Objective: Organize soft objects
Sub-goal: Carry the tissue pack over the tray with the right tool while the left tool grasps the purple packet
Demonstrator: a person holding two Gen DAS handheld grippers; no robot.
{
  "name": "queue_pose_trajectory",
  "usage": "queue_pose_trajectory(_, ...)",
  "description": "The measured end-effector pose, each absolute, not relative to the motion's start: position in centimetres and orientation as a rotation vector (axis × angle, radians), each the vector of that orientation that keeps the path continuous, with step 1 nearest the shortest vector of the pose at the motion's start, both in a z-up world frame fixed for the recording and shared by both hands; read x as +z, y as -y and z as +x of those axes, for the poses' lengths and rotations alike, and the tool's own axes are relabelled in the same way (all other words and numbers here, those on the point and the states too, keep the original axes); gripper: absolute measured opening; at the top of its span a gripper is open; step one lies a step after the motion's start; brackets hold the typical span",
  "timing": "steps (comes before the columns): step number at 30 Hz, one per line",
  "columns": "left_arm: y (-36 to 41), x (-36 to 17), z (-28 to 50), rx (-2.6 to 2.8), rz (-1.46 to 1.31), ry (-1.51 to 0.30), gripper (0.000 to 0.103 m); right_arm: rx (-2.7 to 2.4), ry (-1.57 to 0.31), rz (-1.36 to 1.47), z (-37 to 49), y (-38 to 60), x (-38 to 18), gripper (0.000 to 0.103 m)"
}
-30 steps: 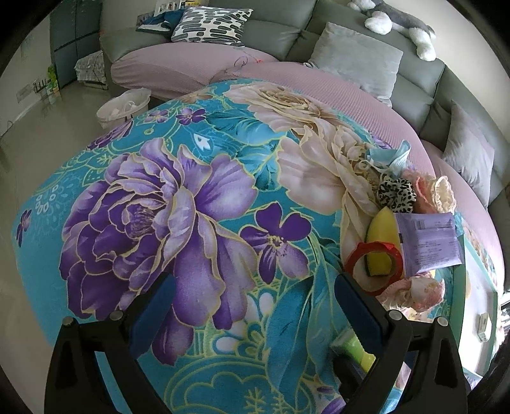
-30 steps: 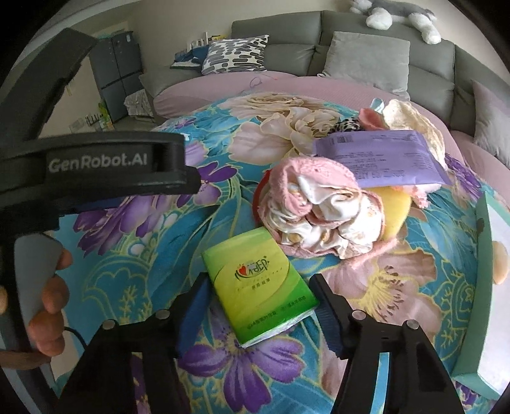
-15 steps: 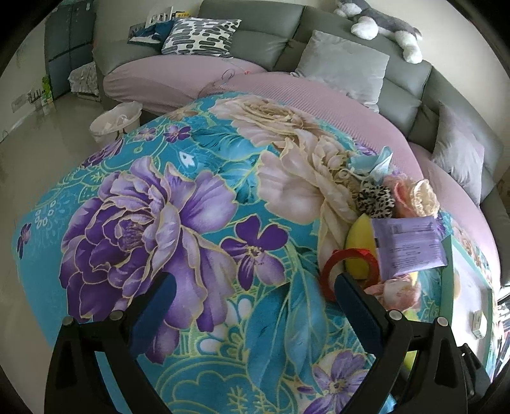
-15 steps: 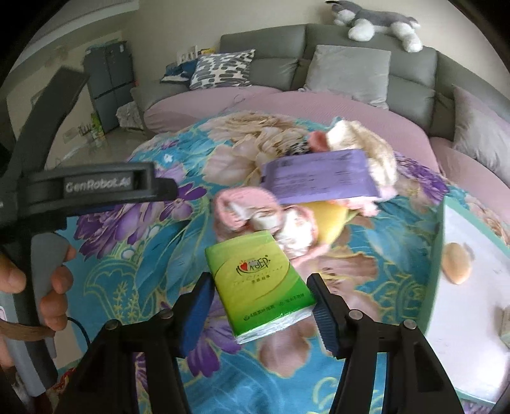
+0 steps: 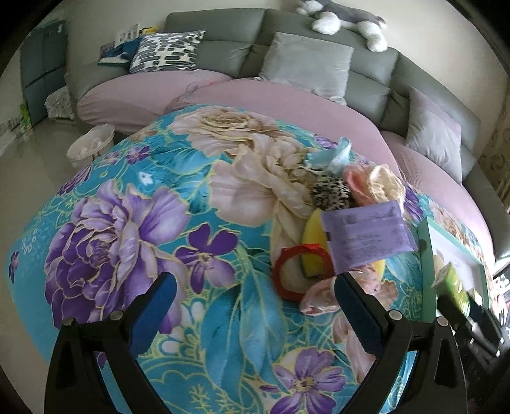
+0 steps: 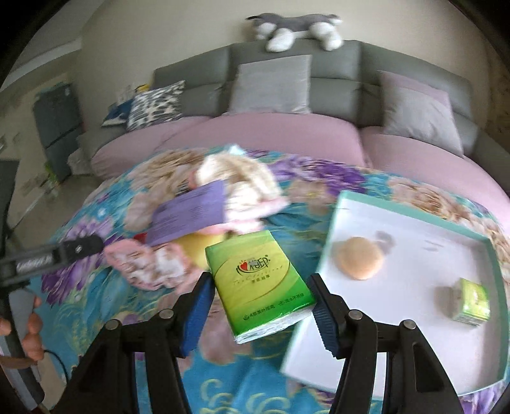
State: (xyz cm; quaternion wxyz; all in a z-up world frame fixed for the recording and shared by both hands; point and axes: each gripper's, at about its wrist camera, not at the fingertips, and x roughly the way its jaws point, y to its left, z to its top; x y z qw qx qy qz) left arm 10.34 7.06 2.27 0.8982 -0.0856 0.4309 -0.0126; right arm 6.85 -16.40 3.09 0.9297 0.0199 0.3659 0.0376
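Observation:
My right gripper [image 6: 259,297] is shut on a green tissue pack [image 6: 255,270], held in the air at the left rim of a teal-edged white tray [image 6: 414,212]. In the tray lie a round orange puff [image 6: 360,258] and a small green pack [image 6: 473,301]. Left of the tray is a pile: purple packet [image 6: 191,213], pink cloth [image 6: 143,261], cream fabric [image 6: 239,178]. My left gripper [image 5: 255,293] stands open and empty over the floral cloth, left of the same pile with its red ring [image 5: 299,274], yellow sponge [image 5: 312,232] and leopard scrunchie [image 5: 331,192].
A floral cover [image 5: 127,223] drapes the table. Behind it runs a grey and pink sofa [image 5: 287,105] with cushions and a plush toy [image 5: 344,19] on its back. A white bin [image 5: 89,148] stands on the floor at left.
My right gripper has lifted the green tissue pack off the cloth and carried it right to the tray. My left gripper has drawn back a little and stays open.

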Motion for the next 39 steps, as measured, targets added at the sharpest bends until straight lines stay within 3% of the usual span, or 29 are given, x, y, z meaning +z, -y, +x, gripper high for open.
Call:
queue_pose_trajectory(16,-0.6,0.7,10.2,-0.135,-0.004,-0.938,0.099,-0.083,-0.736,0.191,6.2,23.9,3.2,0.063)
queue_pose_trajectory(23,1.1,-1.7,10.4,-0.153,0.057,-1.033,0.091,-0.081,-0.731,0.209,5.9,24.3,3.3,0.063)
queue_pose_trajectory(26,1.3,-1.5,10.4,-0.158,0.052,-1.021,0.085,-0.081,-0.73,0.221,5.8,24.5,3.3,0.063)
queue_pose_trajectory(39,4.2,0.1,10.7,-0.117,0.323,-0.919,0.085,-0.075,-0.73,0.223,5.9,24.7,3.4,0.063)
